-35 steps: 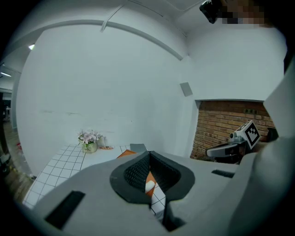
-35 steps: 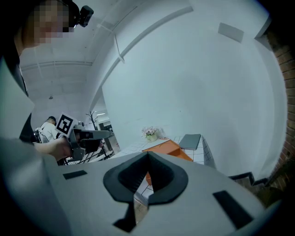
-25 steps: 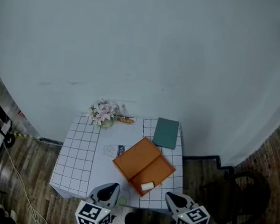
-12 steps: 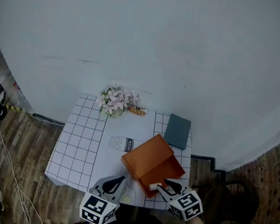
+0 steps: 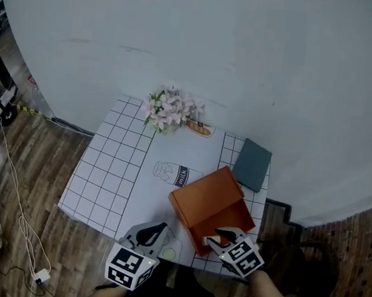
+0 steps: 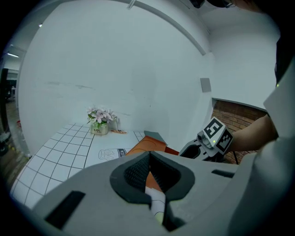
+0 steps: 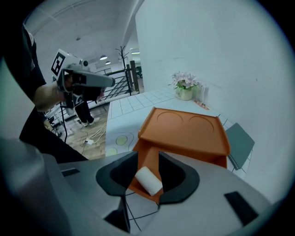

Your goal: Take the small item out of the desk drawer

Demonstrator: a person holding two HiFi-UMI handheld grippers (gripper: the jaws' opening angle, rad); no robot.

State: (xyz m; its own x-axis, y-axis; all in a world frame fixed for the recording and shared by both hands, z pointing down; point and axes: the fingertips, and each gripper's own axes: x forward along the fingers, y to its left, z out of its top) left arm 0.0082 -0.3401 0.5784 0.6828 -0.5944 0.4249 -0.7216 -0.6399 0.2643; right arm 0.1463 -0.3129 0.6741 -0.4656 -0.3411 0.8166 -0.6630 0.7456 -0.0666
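Observation:
An orange desk box (image 5: 207, 194) stands on the gridded table (image 5: 102, 174), its drawer (image 7: 146, 152) pulled out toward me. A small white roll (image 7: 148, 180) lies in the drawer's near end. My right gripper (image 5: 221, 237) reaches over that end. In the right gripper view (image 7: 148, 159) its jaws are opening, with the roll between them and gaps on both sides. My left gripper (image 5: 160, 229) hovers at the table's near edge, left of the drawer. In its own view (image 6: 149, 159) its pads meet at the tips, with nothing in them.
A vase of pink flowers (image 5: 170, 111) and a small orange object (image 5: 202, 128) stand at the table's far edge by the white wall. A teal notebook (image 5: 252, 165) lies at the far right corner. Cables (image 5: 22, 225) run over the wooden floor on the left.
My right gripper has moved forward from the table's edge to the drawer's near end, and its jaws have opened around the white roll. The left gripper has stayed near the front edge.

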